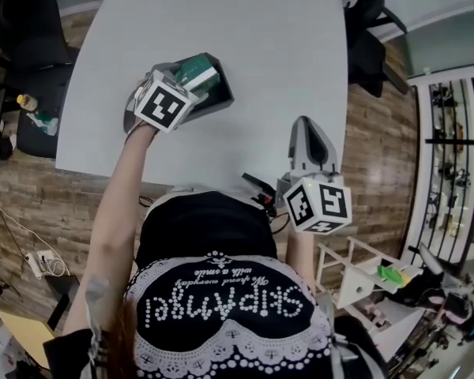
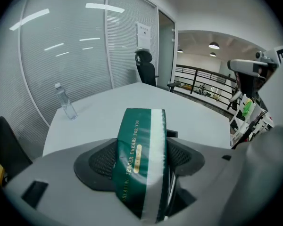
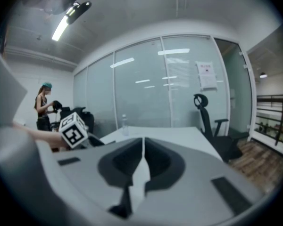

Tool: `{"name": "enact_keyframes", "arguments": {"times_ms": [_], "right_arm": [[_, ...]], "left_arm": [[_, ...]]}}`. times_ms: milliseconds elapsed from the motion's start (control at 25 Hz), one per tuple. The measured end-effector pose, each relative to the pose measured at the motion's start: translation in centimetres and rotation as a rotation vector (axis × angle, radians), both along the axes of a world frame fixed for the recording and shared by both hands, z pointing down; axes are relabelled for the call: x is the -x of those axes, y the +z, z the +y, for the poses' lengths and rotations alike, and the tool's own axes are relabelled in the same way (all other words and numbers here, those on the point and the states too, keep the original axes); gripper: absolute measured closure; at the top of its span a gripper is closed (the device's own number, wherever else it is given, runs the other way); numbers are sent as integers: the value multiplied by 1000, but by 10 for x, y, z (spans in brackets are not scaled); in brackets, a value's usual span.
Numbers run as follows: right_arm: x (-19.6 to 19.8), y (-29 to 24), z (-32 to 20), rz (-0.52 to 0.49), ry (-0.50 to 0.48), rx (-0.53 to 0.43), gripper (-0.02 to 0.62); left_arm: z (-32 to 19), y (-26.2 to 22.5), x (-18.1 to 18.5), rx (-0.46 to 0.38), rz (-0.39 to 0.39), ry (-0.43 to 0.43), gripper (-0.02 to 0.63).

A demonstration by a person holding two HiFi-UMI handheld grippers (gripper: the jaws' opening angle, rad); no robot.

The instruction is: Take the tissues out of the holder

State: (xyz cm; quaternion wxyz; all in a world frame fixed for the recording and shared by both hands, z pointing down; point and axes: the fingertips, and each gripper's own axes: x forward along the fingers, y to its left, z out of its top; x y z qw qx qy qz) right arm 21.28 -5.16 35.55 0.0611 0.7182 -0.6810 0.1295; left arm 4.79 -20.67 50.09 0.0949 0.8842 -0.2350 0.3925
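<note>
A green and white tissue pack (image 2: 140, 160) is clamped between the jaws of my left gripper (image 2: 142, 173). In the head view the tissue pack (image 1: 196, 73) sits over the open top of the dark grey holder (image 1: 221, 95) on the white table (image 1: 245, 38), with my left gripper (image 1: 188, 79) shut on it. I cannot tell whether its lower end is still inside the holder. My right gripper (image 1: 304, 125) hovers at the table's near edge, apart from the holder; in the right gripper view its jaws (image 3: 143, 142) meet with nothing between them.
A clear water bottle (image 2: 66, 102) stands at the table's far side. A black office chair (image 2: 146, 69) is at the far corner, glass walls behind it. White shelving (image 1: 363, 279) stands near my right side. A person (image 3: 45, 105) is in the background.
</note>
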Motion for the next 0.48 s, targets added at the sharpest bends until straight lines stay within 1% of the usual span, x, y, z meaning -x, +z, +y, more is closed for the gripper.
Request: {"name": "enact_keyframes", "arguments": {"times_ms": [240, 480], "right_arm": [[3, -1, -2, 6, -1, 1, 560], [4, -3, -7, 9, -5, -10, 560]], "left_arm": [[-17, -61, 10, -85, 143, -74, 259], [-25, -115, 14, -189, 275, -116, 261]]}}
